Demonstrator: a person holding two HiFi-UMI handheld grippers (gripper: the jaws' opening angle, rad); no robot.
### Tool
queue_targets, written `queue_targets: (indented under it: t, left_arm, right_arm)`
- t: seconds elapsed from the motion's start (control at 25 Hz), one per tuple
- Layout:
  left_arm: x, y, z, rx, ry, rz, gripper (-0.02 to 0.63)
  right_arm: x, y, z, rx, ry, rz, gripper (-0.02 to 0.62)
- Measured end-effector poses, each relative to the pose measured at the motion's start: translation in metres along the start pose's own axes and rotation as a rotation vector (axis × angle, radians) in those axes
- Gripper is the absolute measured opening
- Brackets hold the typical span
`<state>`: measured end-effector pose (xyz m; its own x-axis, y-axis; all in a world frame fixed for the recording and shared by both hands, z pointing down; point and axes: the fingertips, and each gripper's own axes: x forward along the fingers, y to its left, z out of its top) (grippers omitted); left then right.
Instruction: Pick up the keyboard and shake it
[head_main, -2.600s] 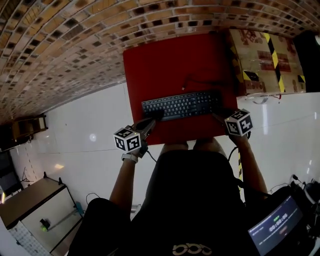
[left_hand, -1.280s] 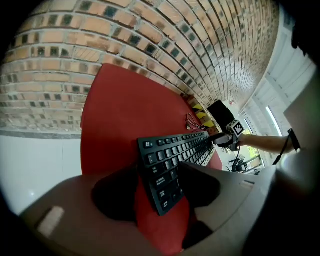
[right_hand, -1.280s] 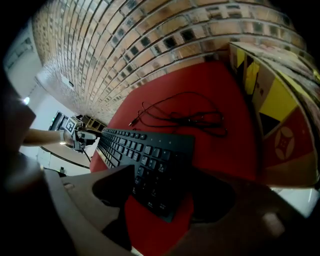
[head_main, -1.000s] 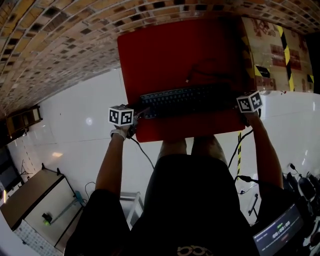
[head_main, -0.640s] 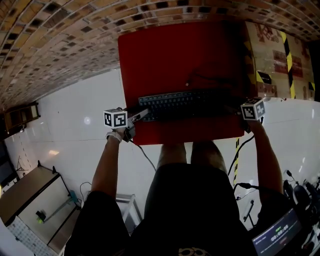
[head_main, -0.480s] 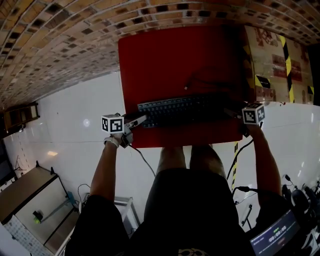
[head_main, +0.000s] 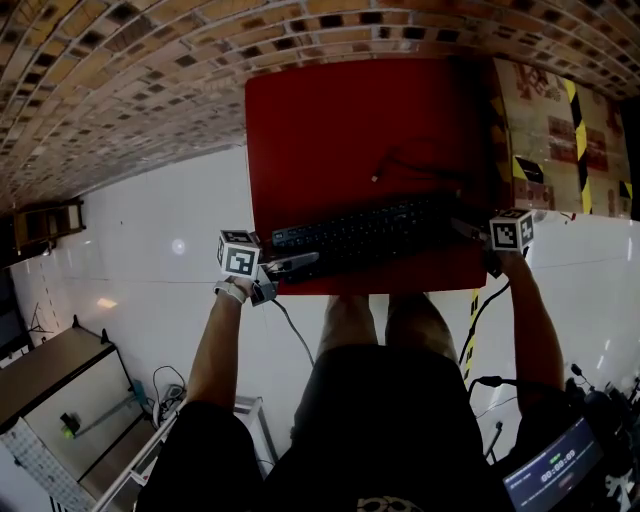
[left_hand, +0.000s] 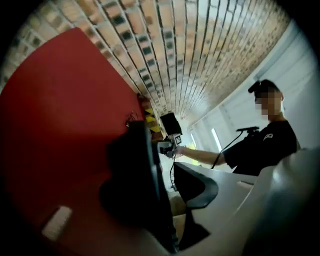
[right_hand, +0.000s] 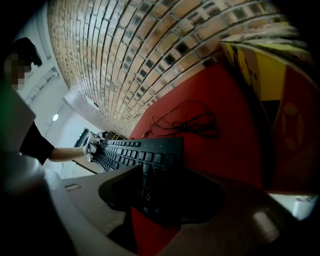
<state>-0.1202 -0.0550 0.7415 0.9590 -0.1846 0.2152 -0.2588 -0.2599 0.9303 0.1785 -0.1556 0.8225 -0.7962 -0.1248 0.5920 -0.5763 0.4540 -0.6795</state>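
Observation:
A black keyboard (head_main: 365, 232) lies slanted across the front of the red table (head_main: 330, 130), its left end nearer the front edge. My left gripper (head_main: 300, 263) has that left end between its closing jaws. In the left gripper view the keyboard (left_hand: 147, 180) is edge-on; one pad lies against it and a gap shows before the other pad (left_hand: 200, 187). My right gripper (head_main: 462, 228) is at the right end, jaws closing. In the right gripper view both pads sit against the keyboard (right_hand: 135, 150), one on the keys and one underneath.
The keyboard's black cable (head_main: 410, 160) coils on the table behind it. A cardboard box (head_main: 560, 130) with yellow-black tape stands at the table's right side. A brick wall runs behind. My legs are under the front edge; white floor lies to the left.
The keyboard's left end has swung toward the table's front edge, so it now lies slanted. My left gripper moved in along that end. The right gripper stayed at the right end.

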Motion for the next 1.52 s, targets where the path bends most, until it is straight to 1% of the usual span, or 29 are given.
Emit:
queue_targets:
  t: [0.04, 0.08, 0.16, 0.24, 0.36, 0.52, 0.56, 0.6, 0.64, 0.8, 0.84, 0.96, 1.12, 1.2, 1.24, 1.32, 1.4, 1.52]
  left_arm:
    - [0.008, 0.001, -0.005, 0.024, 0.043, 0.024, 0.172]
    - [0.013, 0.000, -0.006, 0.025, 0.059, 0.034, 0.152]
    - [0.015, -0.005, -0.005, -0.023, 0.040, 0.026, 0.119]
    - [0.011, -0.012, -0.002, -0.068, 0.011, 0.011, 0.109]
    - [0.002, -0.021, 0.000, -0.081, -0.005, 0.000, 0.103]
    - [-0.009, -0.037, 0.004, -0.031, -0.016, -0.008, 0.091]
    - [-0.011, -0.043, 0.007, -0.021, -0.027, -0.018, 0.091]
    - [-0.012, -0.050, 0.010, -0.013, -0.040, -0.034, 0.091]
    - [-0.014, -0.056, 0.013, -0.004, -0.054, -0.050, 0.091]
    - [-0.022, -0.076, 0.019, 0.039, -0.087, -0.096, 0.091]
    - [-0.024, -0.080, 0.020, 0.054, -0.090, -0.102, 0.091]
    - [-0.031, -0.091, 0.027, 0.120, -0.089, -0.100, 0.092]
    - [-0.040, -0.111, 0.049, 0.266, -0.083, -0.042, 0.091]
    - [-0.044, -0.121, 0.054, 0.303, -0.090, -0.035, 0.091]
    - [-0.046, -0.126, 0.057, 0.314, -0.096, -0.045, 0.091]
    - [-0.049, -0.137, 0.065, 0.339, -0.111, -0.078, 0.091]
    - [-0.052, -0.148, 0.077, 0.381, -0.123, -0.093, 0.091]
    - [-0.056, -0.171, 0.093, 0.490, -0.136, -0.087, 0.086]
  right_arm:
    - [0.000, 0.000, 0.000, 0.002, -0.004, 0.001, 0.213]
    - [-0.001, 0.000, 0.000, 0.009, -0.011, 0.004, 0.223]
    - [-0.005, 0.004, 0.000, 0.016, -0.031, 0.021, 0.241]
    - [-0.008, 0.013, 0.005, 0.011, -0.058, 0.052, 0.242]
    - [-0.015, 0.029, 0.012, -0.013, -0.075, 0.094, 0.242]
    - [-0.028, 0.052, 0.016, -0.053, -0.085, 0.122, 0.242]
    - [-0.030, 0.056, 0.016, -0.060, -0.079, 0.115, 0.263]
    - [-0.031, 0.059, 0.016, -0.065, -0.069, 0.108, 0.300]
    - [-0.032, 0.064, 0.015, -0.064, -0.064, 0.111, 0.312]
    - [-0.037, 0.102, 0.019, -0.040, -0.065, 0.219, 0.330]
    - [-0.039, 0.111, 0.023, -0.053, -0.066, 0.227, 0.330]
    - [-0.044, 0.130, 0.041, -0.119, -0.078, 0.211, 0.330]
    - [-0.046, 0.146, 0.059, -0.187, -0.072, 0.176, 0.331]
    - [-0.050, 0.154, 0.064, -0.212, -0.069, 0.158, 0.331]
    - [-0.052, 0.159, 0.068, -0.228, -0.075, 0.146, 0.330]
    - [-0.059, 0.167, 0.083, -0.267, -0.112, 0.116, 0.328]
    - [-0.068, 0.177, 0.103, -0.315, -0.164, 0.094, 0.301]
    - [-0.086, 0.194, 0.126, -0.391, -0.214, 0.064, 0.295]
